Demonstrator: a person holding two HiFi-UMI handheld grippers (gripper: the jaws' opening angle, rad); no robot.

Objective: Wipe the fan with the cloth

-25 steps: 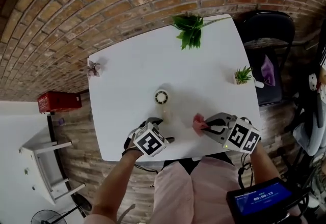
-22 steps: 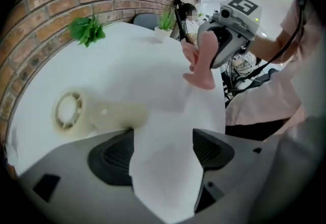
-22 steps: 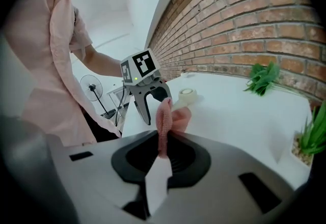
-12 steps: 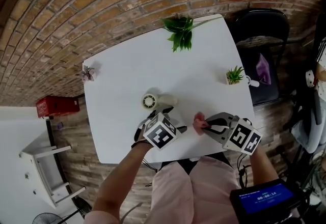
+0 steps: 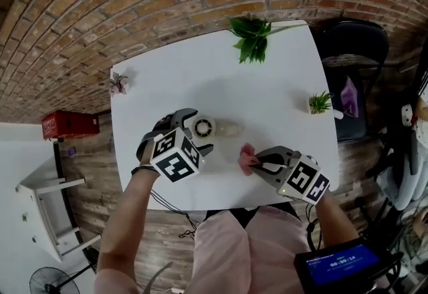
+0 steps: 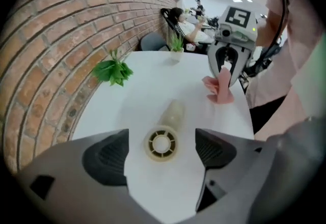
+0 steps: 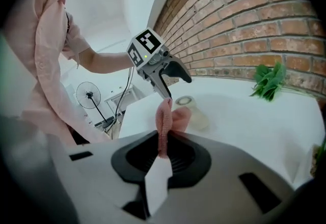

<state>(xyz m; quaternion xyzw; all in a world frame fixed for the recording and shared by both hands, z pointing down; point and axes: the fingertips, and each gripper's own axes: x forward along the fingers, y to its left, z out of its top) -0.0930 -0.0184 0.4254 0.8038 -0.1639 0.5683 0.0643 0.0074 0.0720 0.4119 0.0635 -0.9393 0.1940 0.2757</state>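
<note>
A small cream fan [image 5: 203, 128] lies on the white table [image 5: 267, 79], round head to the left and handle to the right. My left gripper [image 5: 192, 131] hangs over the head, open. Its jaws have just been opening, and the left gripper view shows the fan [image 6: 162, 142] between the left gripper's [image 6: 163, 150] spread pads, untouched. My right gripper [image 5: 263, 166] is near the table's front edge, shut on a pink cloth [image 5: 246, 158]. In the right gripper view the cloth [image 7: 164, 118] sticks up from the right gripper [image 7: 162, 152], with the fan [image 7: 192, 111] beyond it.
A leafy plant [image 5: 251, 37] lies at the table's far edge. A small potted plant [image 5: 319, 101] stands at the right edge and a small dried sprig [image 5: 119, 82] at the far left corner. A black chair [image 5: 353, 72] is beside the table, a red crate [image 5: 63, 124] on the floor.
My left gripper moved from the near edge up and left to the fan's head. The fan's handle now points right instead of toward me. The right gripper shifted slightly left with the cloth.
</note>
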